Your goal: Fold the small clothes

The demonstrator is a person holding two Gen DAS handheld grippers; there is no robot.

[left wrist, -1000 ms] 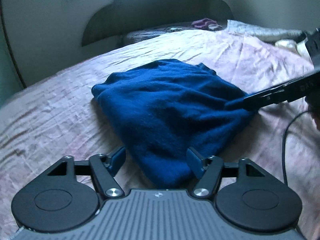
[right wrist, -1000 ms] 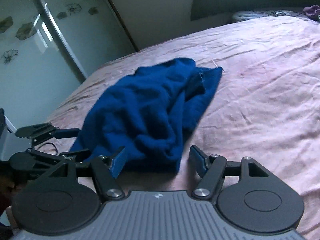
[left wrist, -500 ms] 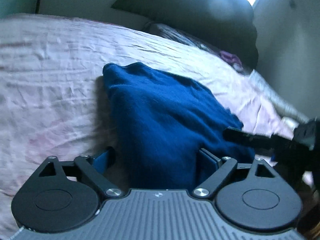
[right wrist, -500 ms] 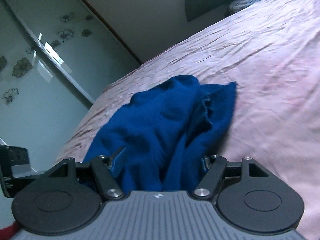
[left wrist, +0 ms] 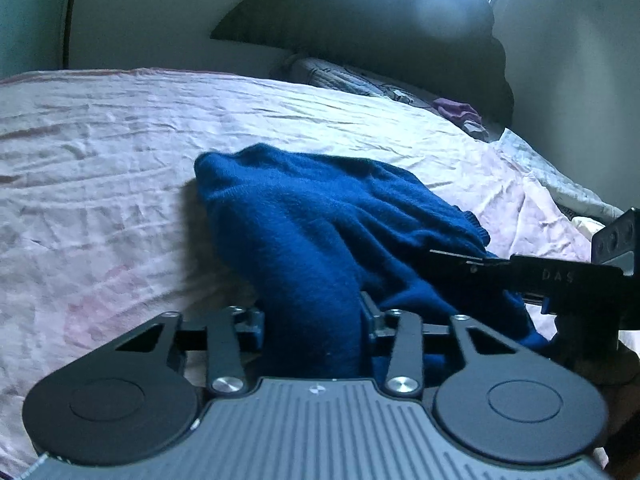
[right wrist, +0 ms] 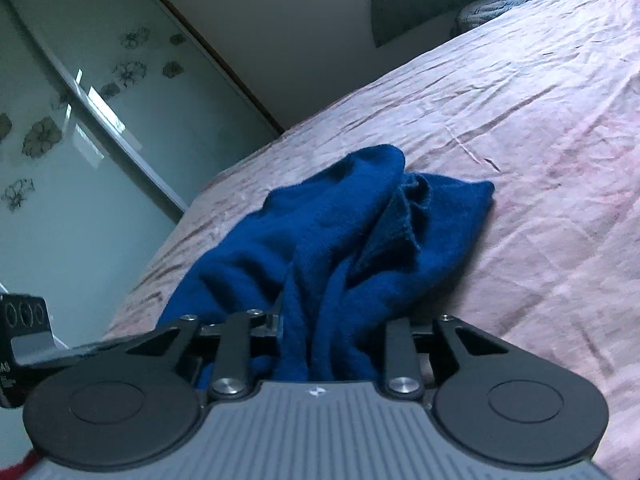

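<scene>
A crumpled blue knit garment (left wrist: 320, 216) lies on the pink bedsheet (left wrist: 100, 168). My left gripper (left wrist: 312, 318) is closing, and a thick fold of the garment's near edge fills the gap between its fingers. In the right wrist view the same garment (right wrist: 340, 216) runs up into my right gripper (right wrist: 332, 324), which is also closing with bunched cloth pinched between its fingers; its right finger is partly hidden by the cloth. The right gripper (left wrist: 480, 260) shows at the garment's right side in the left wrist view. The left gripper (right wrist: 28, 320) shows at the far left in the right wrist view.
The wrinkled pink sheet (right wrist: 520, 120) spreads around the garment. A patterned pillow (left wrist: 340, 76) and a purple cloth (left wrist: 460, 110) lie by the dark headboard. Pale bedding (left wrist: 540, 172) is bunched at the right. A flowered glass wardrobe door (right wrist: 80, 120) stands beside the bed.
Both grippers moved in onto the garment's near edge from open stances and narrowed around folds of blue cloth. Both views rolled, tilting the bed.
</scene>
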